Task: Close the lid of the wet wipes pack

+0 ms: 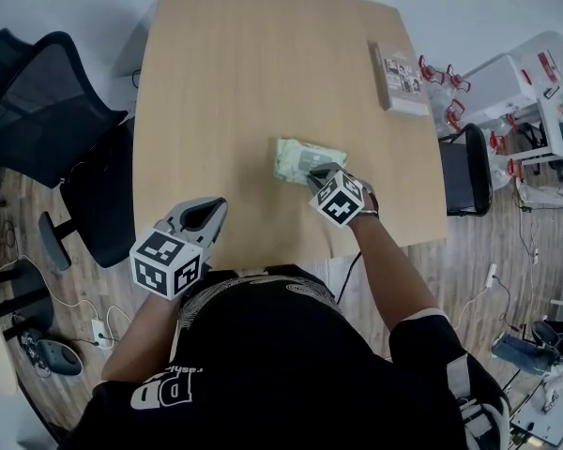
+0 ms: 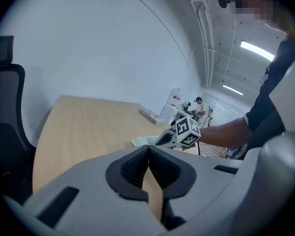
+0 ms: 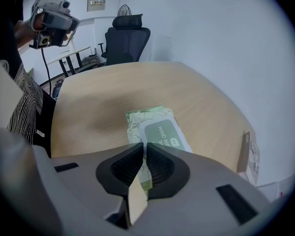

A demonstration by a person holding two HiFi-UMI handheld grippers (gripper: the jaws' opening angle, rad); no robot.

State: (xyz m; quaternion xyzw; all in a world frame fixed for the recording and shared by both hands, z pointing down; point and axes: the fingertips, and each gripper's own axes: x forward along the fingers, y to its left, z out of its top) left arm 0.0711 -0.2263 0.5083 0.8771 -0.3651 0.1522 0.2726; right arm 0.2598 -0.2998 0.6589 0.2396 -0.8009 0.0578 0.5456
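Note:
The wet wipes pack point(image 1: 303, 158) is pale green and lies flat near the middle of the wooden table point(image 1: 225, 73). In the right gripper view its darker green lid point(image 3: 162, 132) lies flat on the pack point(image 3: 150, 124). My right gripper point(image 1: 323, 176) is shut and empty, just above the pack's near right end, with its tips point(image 3: 144, 146) over the lid's near edge. My left gripper point(image 1: 206, 216) is also shut and empty, held at the table's near edge, well left of the pack point(image 2: 145, 141). From there I see the right gripper's marker cube point(image 2: 188, 132).
A flat printed box point(image 1: 401, 78) lies at the table's far right corner. A black mesh chair point(image 1: 47, 111) stands at the left, and another dark chair point(image 1: 464, 169) at the right edge. White equipment with red clamps point(image 1: 507, 82) stands beyond it.

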